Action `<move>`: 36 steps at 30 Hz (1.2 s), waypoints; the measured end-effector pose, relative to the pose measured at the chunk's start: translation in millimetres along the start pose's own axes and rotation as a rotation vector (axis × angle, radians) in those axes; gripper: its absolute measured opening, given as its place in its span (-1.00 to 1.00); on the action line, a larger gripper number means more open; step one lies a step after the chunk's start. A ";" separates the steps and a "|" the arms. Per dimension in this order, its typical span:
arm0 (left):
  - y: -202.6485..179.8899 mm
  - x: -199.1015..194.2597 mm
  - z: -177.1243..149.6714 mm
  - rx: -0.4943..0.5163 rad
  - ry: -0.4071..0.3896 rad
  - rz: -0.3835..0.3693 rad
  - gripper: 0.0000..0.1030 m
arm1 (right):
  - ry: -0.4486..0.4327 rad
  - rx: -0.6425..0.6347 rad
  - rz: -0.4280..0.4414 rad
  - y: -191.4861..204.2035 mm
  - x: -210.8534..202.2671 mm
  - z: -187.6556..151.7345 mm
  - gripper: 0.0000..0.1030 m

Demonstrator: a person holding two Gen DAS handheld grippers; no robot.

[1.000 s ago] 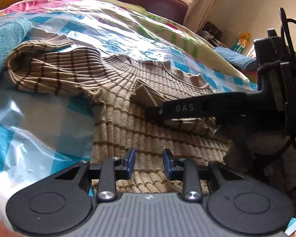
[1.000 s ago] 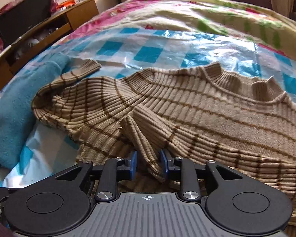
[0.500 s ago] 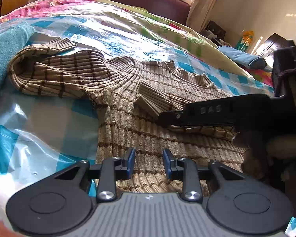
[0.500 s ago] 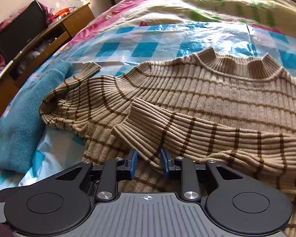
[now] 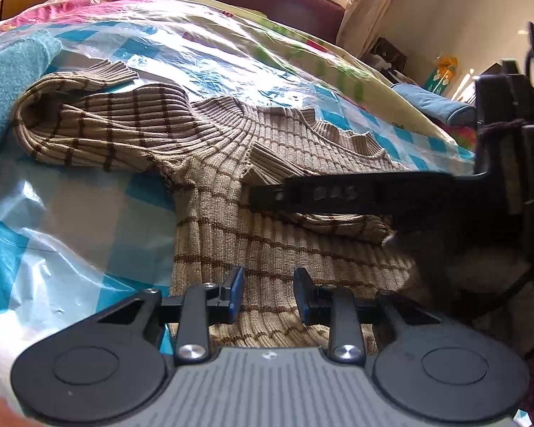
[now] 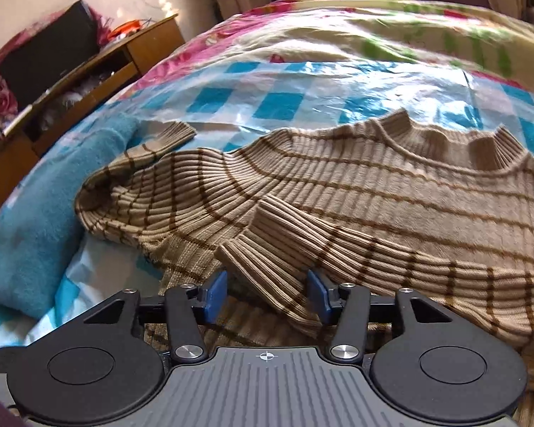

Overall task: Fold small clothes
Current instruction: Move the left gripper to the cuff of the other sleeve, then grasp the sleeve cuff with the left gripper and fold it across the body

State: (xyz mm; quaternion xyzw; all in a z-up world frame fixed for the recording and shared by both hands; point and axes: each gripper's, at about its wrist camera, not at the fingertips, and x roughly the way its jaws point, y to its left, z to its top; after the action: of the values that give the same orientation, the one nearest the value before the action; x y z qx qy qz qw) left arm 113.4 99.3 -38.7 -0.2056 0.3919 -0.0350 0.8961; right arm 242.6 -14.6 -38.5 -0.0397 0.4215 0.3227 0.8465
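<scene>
We see the striped sweater (image 6: 391, 192) flat on the checkered plastic sheet (image 6: 277, 103), its right sleeve (image 6: 302, 245) folded across the chest, cuff toward our left. Our right gripper (image 6: 267, 291) straddles that cuff, jaws opening, pads off it. Other sleeve (image 5: 99, 124) bunches far left by the blue towel (image 5: 7, 82). Left gripper (image 5: 267, 295) is nearer, narrow gap, nothing pinched, over the hem.
</scene>
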 end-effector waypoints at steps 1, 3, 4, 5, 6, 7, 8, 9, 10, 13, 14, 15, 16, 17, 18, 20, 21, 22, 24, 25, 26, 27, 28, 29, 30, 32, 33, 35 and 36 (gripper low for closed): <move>0.1 0.1 0.0 0.000 0.001 0.000 -0.33 | 0.005 -0.022 -0.023 2.9 3.3 0.5 -0.13; -0.1 -0.1 0.2 -0.002 0.000 0.000 -0.33 | 0.006 -0.048 -0.075 7.1 6.5 2.8 -0.49; -0.2 -0.5 0.4 -0.001 -0.003 0.000 -0.33 | 0.004 -0.037 -0.080 6.8 6.5 5.0 -0.71; -0.3 -1.3 0.6 -0.001 -0.008 0.001 -0.33 | 0.000 -0.013 -0.072 5.6 4.9 8.0 -0.77; -0.3 -2.2 0.8 -0.001 -0.013 0.001 -0.33 | -0.016 0.007 -0.062 4.9 1.8 10.8 -0.83; -0.2 -3.3 1.3 -0.001 -0.021 0.001 -0.33 | -0.038 0.017 -0.055 5.7 -2.1 13.0 -0.84; 0.3 -4.8 2.0 -0.002 -0.029 0.001 -0.33 | -0.058 0.022 -0.048 6.5 -5.1 14.8 -0.84; 1.2 -6.8 3.3 -0.005 -0.038 0.002 -0.33 | -0.064 0.025 -0.040 6.9 -5.4 15.9 -0.84; 1.9 -8.7 4.6 -0.009 -0.045 0.004 -0.33 | -0.052 0.029 -0.035 7.2 -2.0 16.5 -0.84; 5.1 -19.1 13.7 -0.009 -0.083 0.040 -0.33 | 0.009 0.048 -0.022 3.1 11.6 11.6 -0.77; 6.7 -24.6 19.7 0.008 -0.110 0.068 -0.33 | 0.002 0.063 -0.017 1.0 10.3 9.9 -0.77; 8.3 -29.8 25.8 0.033 -0.139 0.101 -0.33 | -0.009 0.082 -0.006 -1.1 7.0 9.0 -0.74; 10.3 -33.3 32.9 0.062 -0.167 0.140 -0.32 | -0.019 0.103 0.003 -2.6 3.5 8.4 -0.71; 13.1 -34.9 41.7 0.098 -0.193 0.187 -0.31 | -0.030 0.120 0.011 -4.1 0.2 8.1 -0.71; 16.6 -35.0 50.6 0.120 -0.208 0.232 -0.31 | -0.040 0.128 0.017 -4.6 -2.4 8.1 -0.70; 29.2 -33.1 71.1 0.145 -0.234 0.310 -0.31 | -0.055 0.138 0.028 -3.5 -6.6 7.5 -0.69; 37.8 -30.5 81.3 0.152 -0.239 0.345 -0.31 | -0.059 0.147 0.036 -3.1 -7.5 7.8 -0.68; 45.1 -27.2 89.4 0.165 -0.239 0.378 -0.31 | -0.060 0.155 0.042 -2.7 -7.8 7.9 -0.68; 56.9 -16.2 102.1 0.213 -0.208 0.457 -0.32 | -0.063 0.157 0.048 -1.3 -7.3 8.3 -0.67; 59.9 -10.2 105.1 0.243 -0.187 0.491 -0.32 | -0.066 0.151 0.049 -0.8 -7.4 8.0 -0.64; 63.1 -3.6 105.6 0.286 -0.168 0.532 -0.32 | -0.072 0.149 0.050 -0.3 -7.4 7.3 -0.63; 65.5 1.9 105.1 0.321 -0.159 0.569 -0.32 | -0.073 0.150 0.053 -0.3 -7.1 7.0 -0.62; 69.0 6.5 105.0 0.334 -0.149 0.601 -0.32 | -0.070 0.152 0.058 -0.6 -6.6 6.7 -0.62; 73.4 8.7 104.0 0.331 -0.137 0.623 -0.33 | -0.067 0.158 0.064 -1.7 -6.1 6.1 -0.62; 76.5 11.1 103.8 0.329 -0.127 0.636 -0.36 | -0.065 0.165 0.070 -3.0 -5.8 5.3 -0.61; 78.0 15.1 101.1 0.352 -0.119 0.650 -0.42 | -0.064 0.177 0.077 -5.7 -5.5 3.1 -0.60; 75.7 16.0 99.2 0.375 -0.120 0.652 -0.43 | -0.064 0.183 0.080 -6.7 -5.5 2.1 -0.60; 69.5 22.7 99.3 0.431 -0.118 0.664 -0.43 | -0.067 0.192 0.082 -7.7 -5.8 0.6 -0.60; 65.8 28.2 102.4 0.460 -0.112 0.678 -0.43 | -0.069 0.192 0.082 -7.8 -6.1 0.2 -0.60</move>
State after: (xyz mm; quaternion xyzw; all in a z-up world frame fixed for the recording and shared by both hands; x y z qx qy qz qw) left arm 199.7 188.0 -21.9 0.1392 0.3701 0.1869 0.8993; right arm 244.6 -23.7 -35.5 0.0698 0.4224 0.3164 0.8465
